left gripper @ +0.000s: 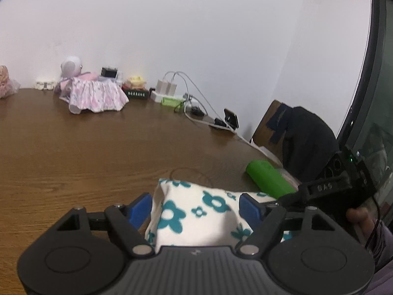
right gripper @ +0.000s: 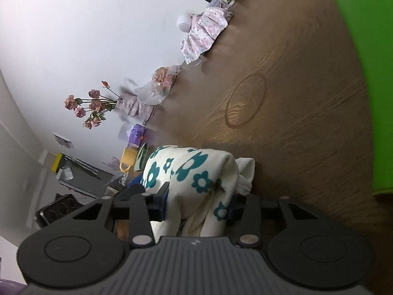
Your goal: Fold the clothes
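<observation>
A white garment with teal flowers (left gripper: 196,211) is bunched between the blue pads of my left gripper (left gripper: 195,206), whose jaws stand on both sides of it, just above the brown wooden table (left gripper: 98,152). In the right wrist view the same garment (right gripper: 196,172) is pinched between the fingers of my right gripper (right gripper: 199,201), with folds hanging below. The right gripper's black body (left gripper: 326,186) shows at the right edge of the left wrist view, held by a hand.
A green roll (left gripper: 267,177) lies on the table right of the garment, also in the right wrist view (right gripper: 363,73). A pink floral garment (left gripper: 95,95), a toy, boxes, chargers and cables line the far wall. A chair with dark clothing (left gripper: 307,137) stands at right. Flowers (right gripper: 91,108) and bags sit along the wall.
</observation>
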